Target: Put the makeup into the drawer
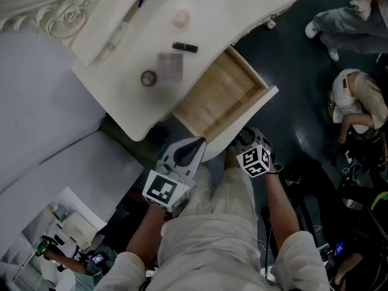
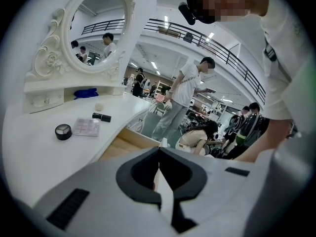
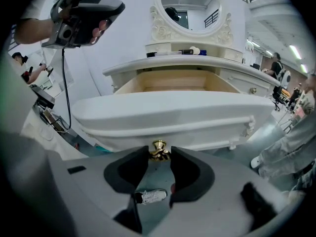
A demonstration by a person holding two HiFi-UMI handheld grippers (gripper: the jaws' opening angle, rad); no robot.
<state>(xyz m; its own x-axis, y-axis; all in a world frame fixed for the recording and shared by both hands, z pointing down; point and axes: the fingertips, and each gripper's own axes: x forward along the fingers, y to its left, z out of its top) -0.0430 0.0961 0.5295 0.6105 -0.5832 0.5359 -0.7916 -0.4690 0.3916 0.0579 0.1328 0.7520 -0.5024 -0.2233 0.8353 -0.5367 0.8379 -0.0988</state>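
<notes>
The white vanity table (image 1: 121,96) has its wooden drawer (image 1: 221,96) pulled out towards me. On the tabletop lie a black lipstick tube (image 1: 185,46), a clear palette (image 1: 170,66), a round black compact (image 1: 149,77) and a pale sponge (image 1: 180,19). The left gripper view shows the same compact (image 2: 63,131), palette (image 2: 86,127) and lipstick (image 2: 101,117). My left gripper (image 1: 197,143) is shut and empty, by the drawer's near left corner. My right gripper (image 3: 159,152) is closed on the gold knob (image 3: 159,146) of the white drawer front (image 3: 168,115).
An oval mirror (image 2: 101,28) in a carved white frame rises behind the tabletop, with a blue item (image 2: 86,93) on its shelf. People sit and stand on the dark floor (image 1: 297,71) to the right. A grey surface (image 1: 42,120) lies to the left.
</notes>
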